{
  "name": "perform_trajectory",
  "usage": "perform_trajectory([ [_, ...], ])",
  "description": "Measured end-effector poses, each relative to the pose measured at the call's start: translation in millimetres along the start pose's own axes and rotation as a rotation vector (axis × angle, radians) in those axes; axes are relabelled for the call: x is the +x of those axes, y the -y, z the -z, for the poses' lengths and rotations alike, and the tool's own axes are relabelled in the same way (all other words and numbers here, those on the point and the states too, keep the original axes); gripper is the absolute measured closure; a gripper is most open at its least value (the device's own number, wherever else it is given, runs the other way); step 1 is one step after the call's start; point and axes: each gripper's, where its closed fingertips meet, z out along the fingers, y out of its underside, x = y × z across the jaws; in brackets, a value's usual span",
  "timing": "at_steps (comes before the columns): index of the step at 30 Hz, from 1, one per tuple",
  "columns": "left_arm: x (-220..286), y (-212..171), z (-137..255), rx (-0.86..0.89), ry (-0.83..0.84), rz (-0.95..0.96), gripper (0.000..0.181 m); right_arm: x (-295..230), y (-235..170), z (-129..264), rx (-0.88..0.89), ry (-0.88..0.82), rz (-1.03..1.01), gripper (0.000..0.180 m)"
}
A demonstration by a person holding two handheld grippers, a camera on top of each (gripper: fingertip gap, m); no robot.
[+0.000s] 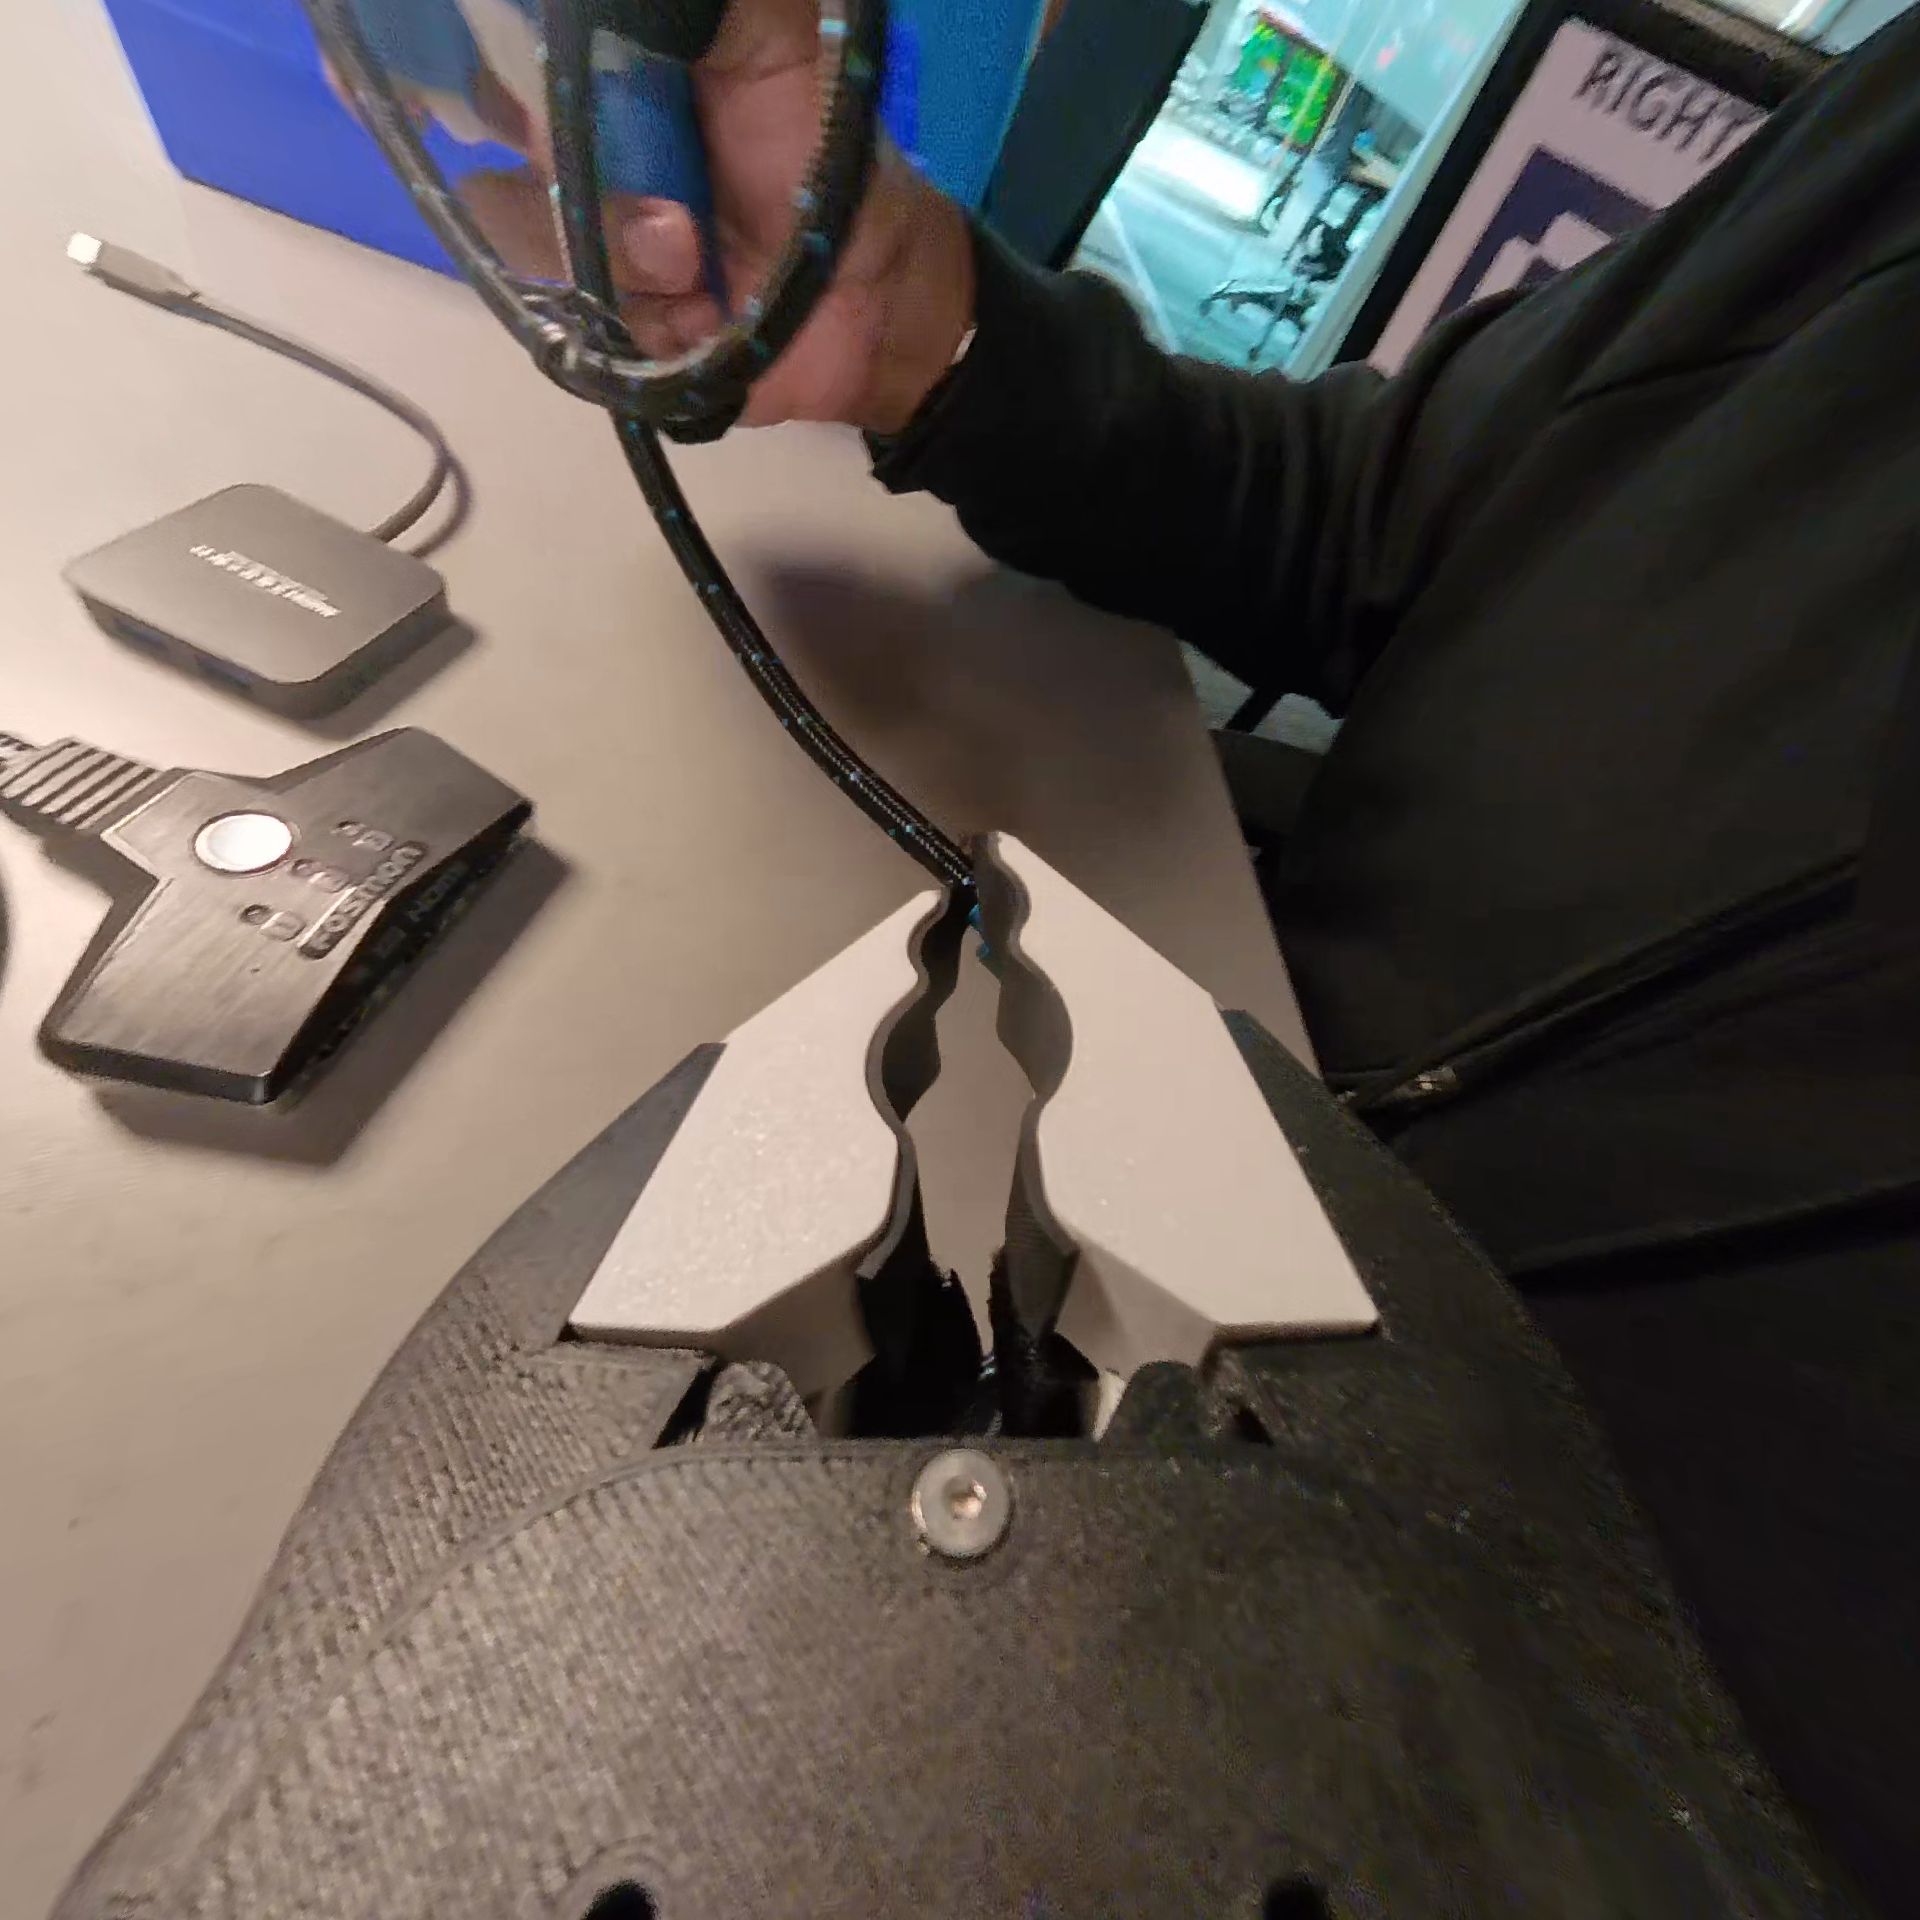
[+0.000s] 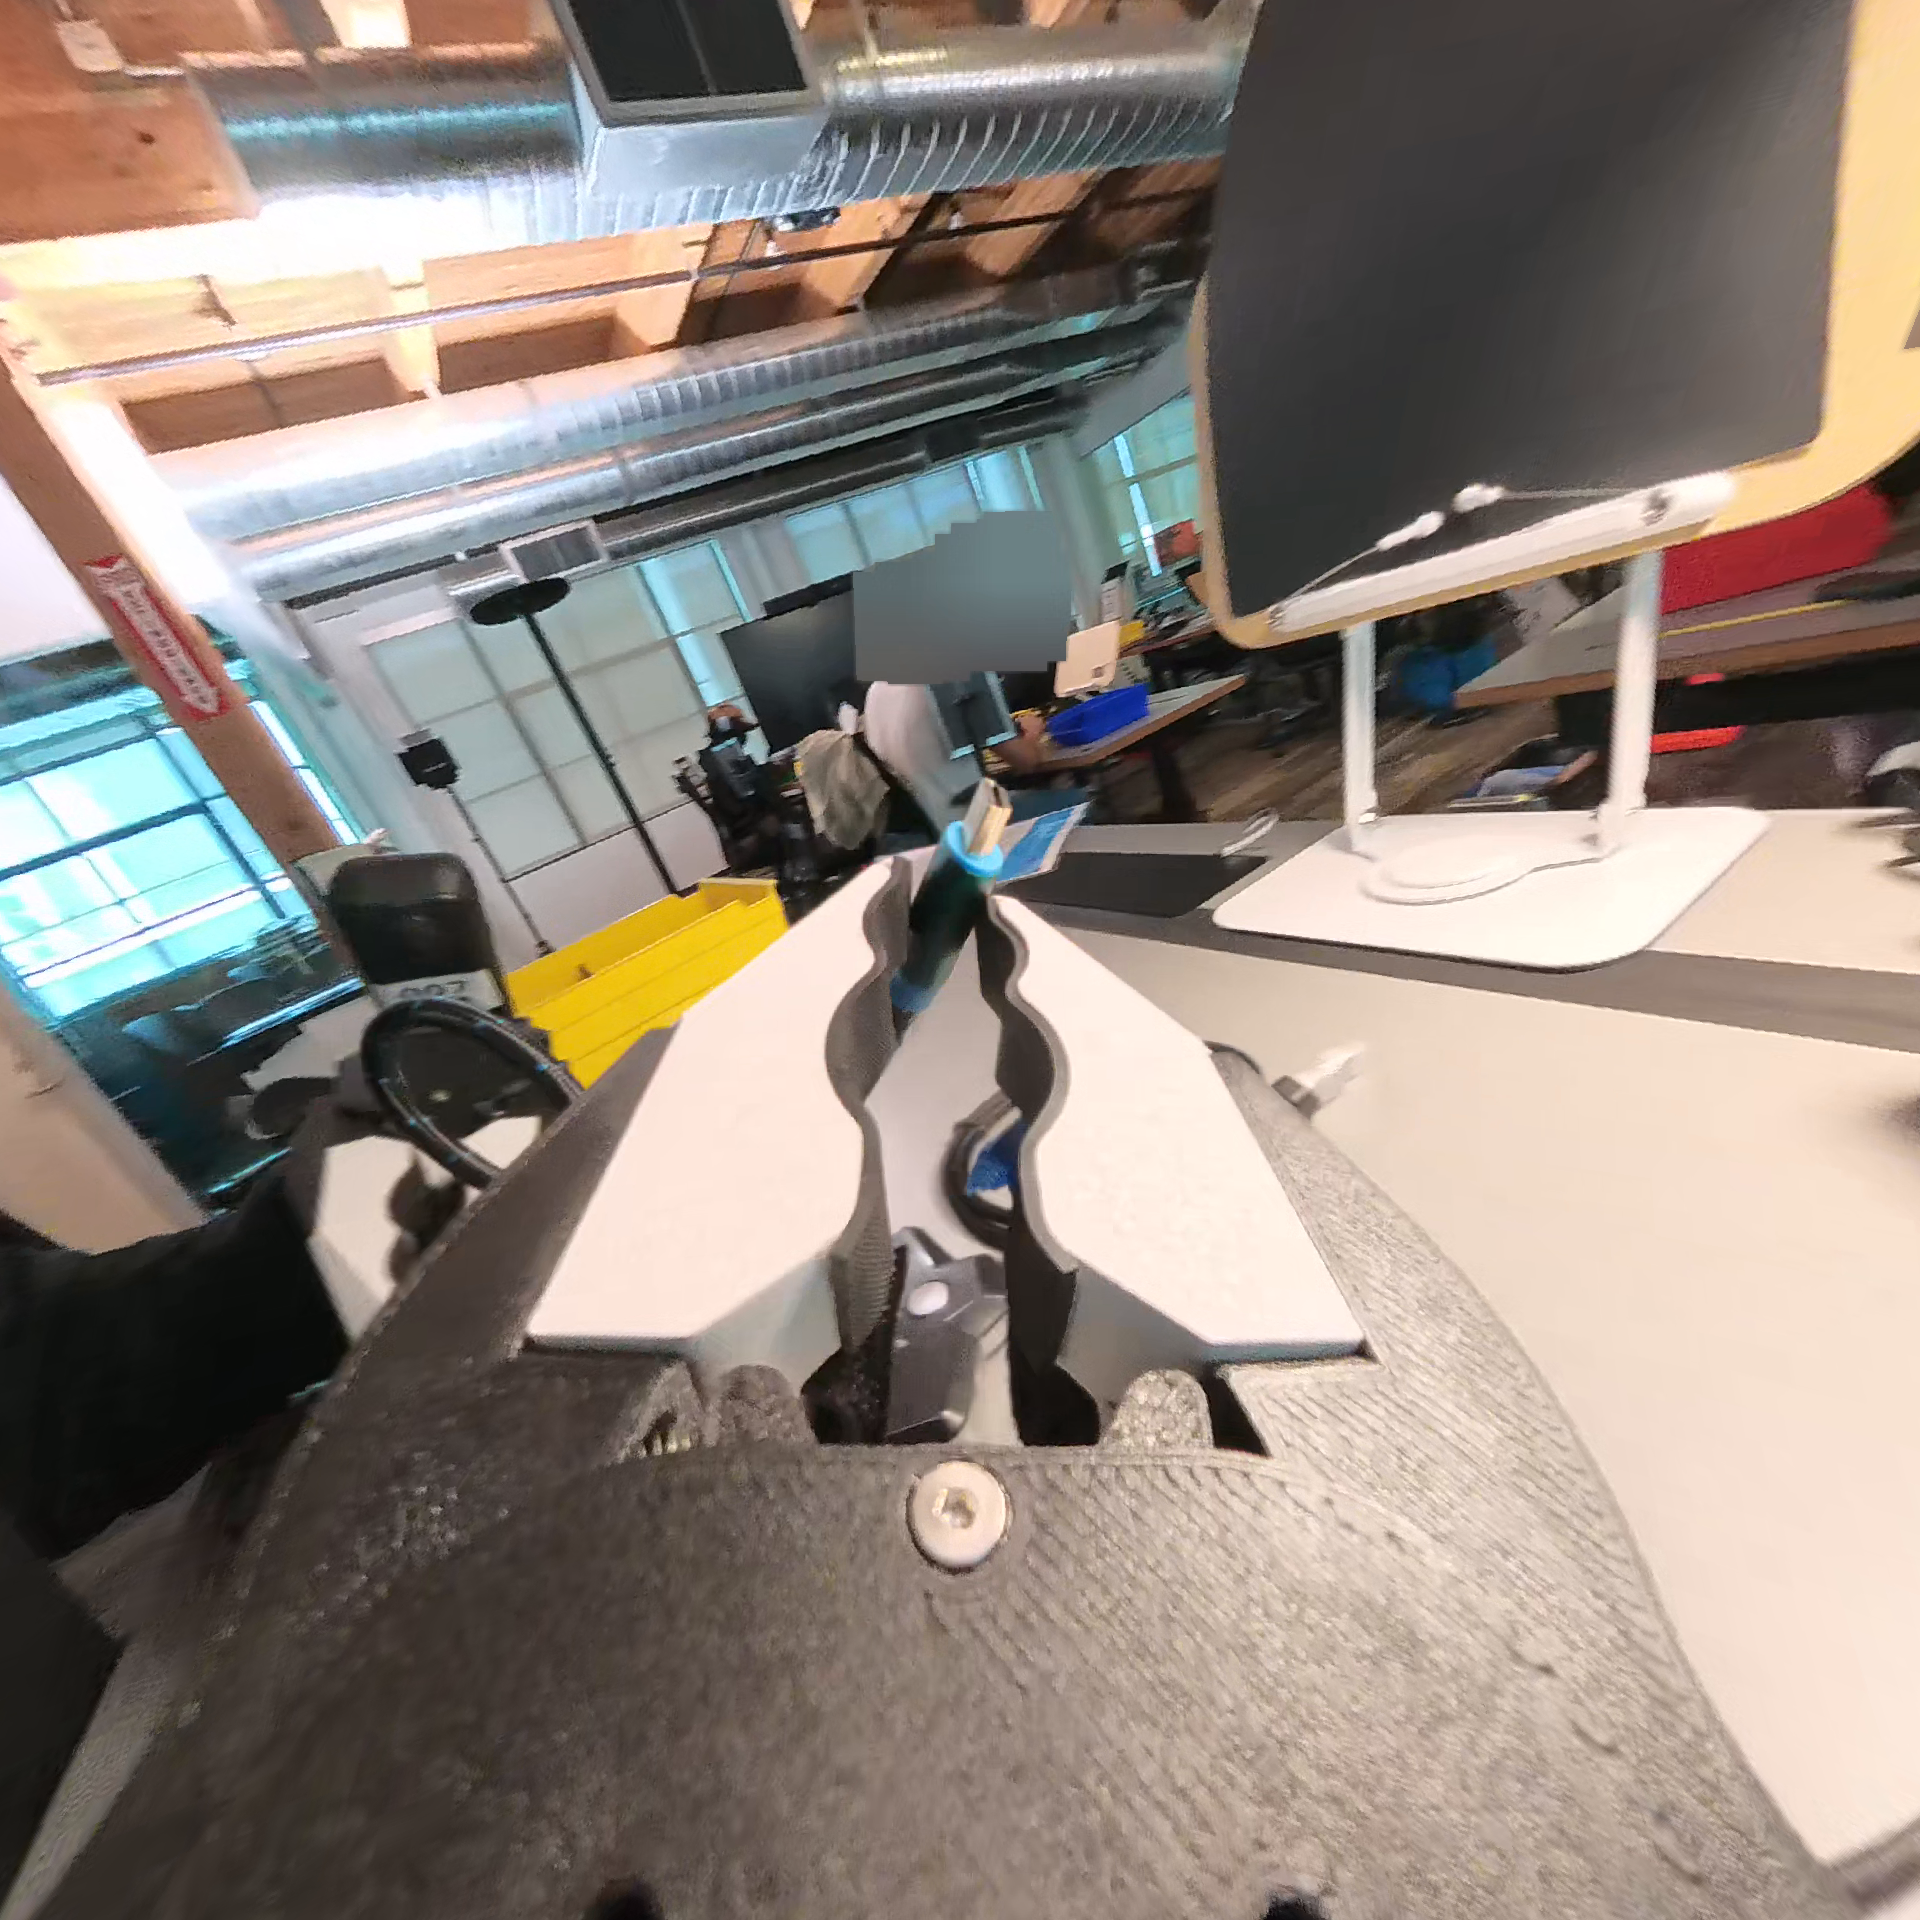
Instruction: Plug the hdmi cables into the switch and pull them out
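The black HDMI switch (image 1: 281,914) lies flat on the grey table (image 1: 623,582) at the left, with a round button on top. My left gripper (image 1: 977,883) is shut on a black braided HDMI cable (image 1: 727,623). The cable rises to a coil (image 1: 582,343) hanging by the person's hand (image 1: 831,301). My right gripper (image 2: 940,883) is shut on the cable's HDMI plug (image 2: 945,925), held off the table with its gold tip (image 2: 987,821) pointing up and away. The switch shows below between the right fingers (image 2: 930,1340). The coil shows at the left (image 2: 457,1091).
A grey hub (image 1: 260,597) with its own cable and small plug (image 1: 88,249) lies behind the switch. A blue box (image 1: 260,104) stands at the back. A white monitor stand (image 2: 1496,883) and monitor (image 2: 1507,260) are on the right, and a yellow bin (image 2: 644,966) is beyond the table. My hands' fingertips stand some 20 centimetres from each other. My right tips are about 20 centimetres from the black HDMI switch (image 1: 281,914), my left tips only 12 centimetres.
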Motion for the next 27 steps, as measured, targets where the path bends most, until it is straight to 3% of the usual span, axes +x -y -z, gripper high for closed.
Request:
perform_trajectory([
  [9, 45, -12, -6, -0.049, -0.198, -0.161, 0.179, -5, 6, 0, 0.019, -0.017, 0.07, 0.165],
  [19, -4, -13, 7, -0.06, 0.037, -0.114, 0.169, -18, -2, -5, 0.014, 0.078, -0.075, 0.168],
  [27, -27, 47, 71, 0.305, 0.103, 0.053, 0.165, -66, -47, -28, -0.143, 0.268, -0.181, 0.168],
])
